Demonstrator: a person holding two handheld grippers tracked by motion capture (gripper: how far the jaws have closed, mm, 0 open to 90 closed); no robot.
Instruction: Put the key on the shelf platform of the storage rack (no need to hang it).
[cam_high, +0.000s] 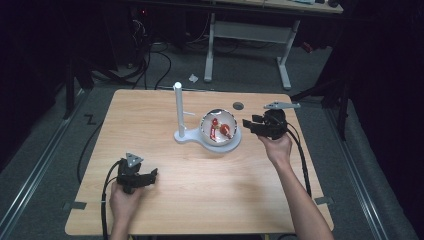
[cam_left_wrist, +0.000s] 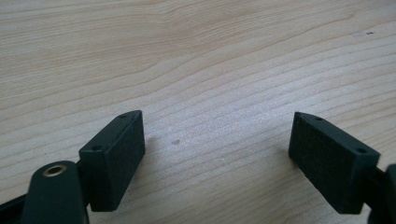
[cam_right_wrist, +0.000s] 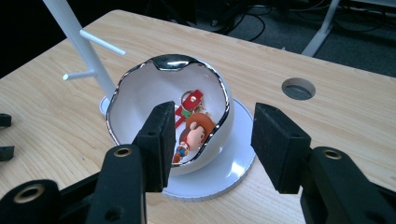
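Right tongs (cam_right_wrist: 210, 144) gape wide, lined up just beside the white eggshell-shaped bowl (cam_right_wrist: 140, 93), likely aiming for the little red-and-brown figure keychain (cam_right_wrist: 194, 133) lying inside it. Left tongs (cam_high: 137, 176), open too, idle low over the bare pale wooden counter (cam_high: 200, 175), well apart.

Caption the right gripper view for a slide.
Open right gripper poised before a white egg-shaped bowl holding a figurine keychain, beside a white peg stand on a wooden table.

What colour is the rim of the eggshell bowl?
Shiny silver, on a white bowl; the rim shows best in the right gripper view.
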